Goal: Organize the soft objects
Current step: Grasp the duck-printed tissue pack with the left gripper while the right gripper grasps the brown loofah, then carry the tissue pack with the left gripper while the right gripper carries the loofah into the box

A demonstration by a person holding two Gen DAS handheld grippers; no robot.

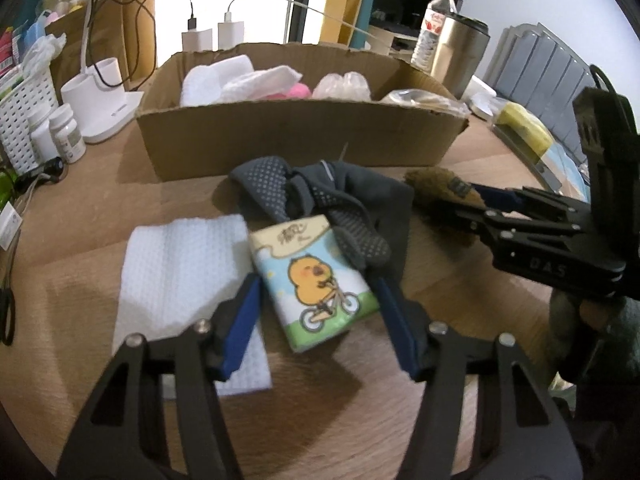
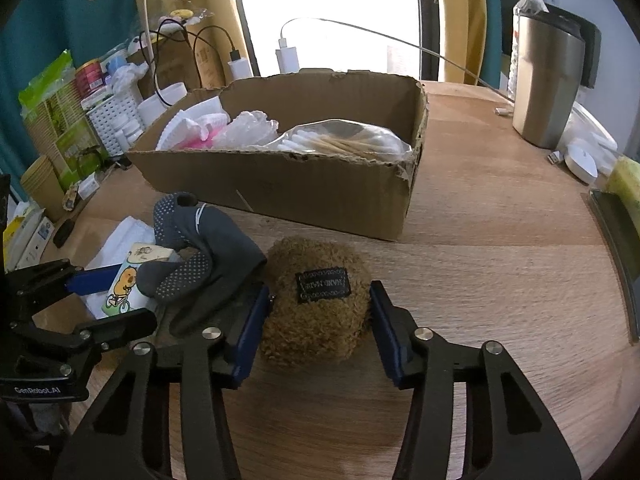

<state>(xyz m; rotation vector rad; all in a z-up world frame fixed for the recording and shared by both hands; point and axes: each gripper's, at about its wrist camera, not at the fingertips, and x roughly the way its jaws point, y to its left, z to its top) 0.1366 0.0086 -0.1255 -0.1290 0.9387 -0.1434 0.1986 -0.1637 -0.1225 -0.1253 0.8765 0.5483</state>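
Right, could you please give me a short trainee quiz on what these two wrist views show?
1. True or false: the cardboard box is empty.
2. What sits between the right gripper's fingers? A brown plush toy; B sock; C spoon.
3. Which garment overlaps the tissue pack?
Key: 1 false; 2 A; 3 the grey dotted glove.

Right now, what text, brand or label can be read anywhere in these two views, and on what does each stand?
"DAS": right gripper, on its black body, left wrist view.
"GenRobot.AI": left gripper, on its body, right wrist view.
"HAND MADE": black patch on the brown plush toy, seen upside down.
Tissue pack: stylised characters on top, not readable.
Water bottle label and pill bottles: too small.
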